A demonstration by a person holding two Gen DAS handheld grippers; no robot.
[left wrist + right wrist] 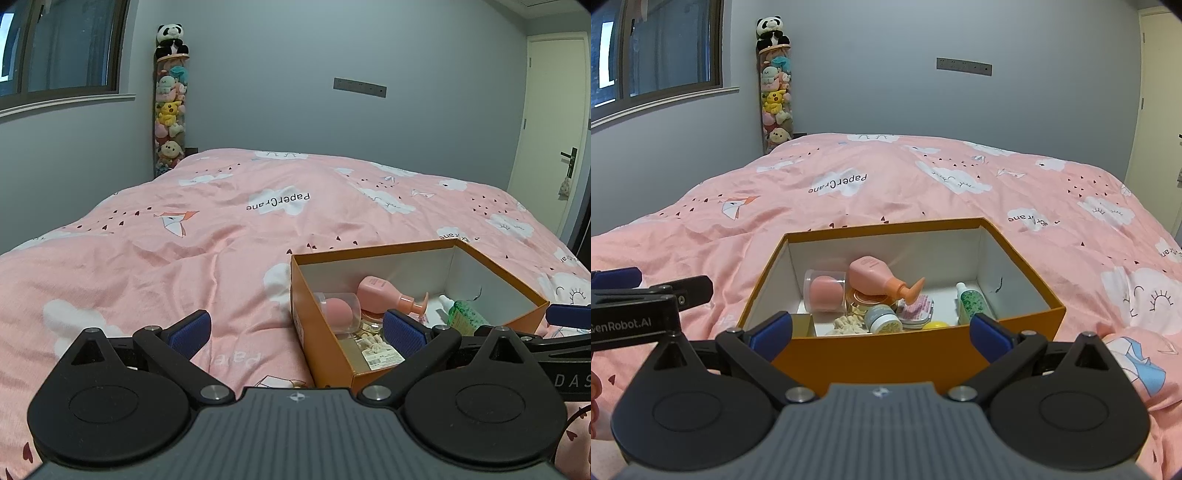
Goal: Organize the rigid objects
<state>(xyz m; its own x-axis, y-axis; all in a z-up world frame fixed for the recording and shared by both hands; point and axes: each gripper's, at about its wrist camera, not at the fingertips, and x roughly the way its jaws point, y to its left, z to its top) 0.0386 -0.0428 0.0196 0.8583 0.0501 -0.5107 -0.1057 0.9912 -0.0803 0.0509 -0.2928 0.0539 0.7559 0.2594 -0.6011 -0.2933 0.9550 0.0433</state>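
Note:
An orange cardboard box with a white inside sits on the pink bed. In it lie a pink pump bottle, a clear case holding a pink sponge, a green-beaded bottle, a small round jar, a pink tin, a yellow ball and a cream scrunchie. My right gripper is open, straddling the box's near wall. My left gripper is open at the same box's left near corner, one finger over its contents, the pump bottle beyond.
The pink quilt with cloud prints spreads to the left and behind the box. A tall tube of plush toys stands in the far corner under a panda. A white door is at the right, a window at the left.

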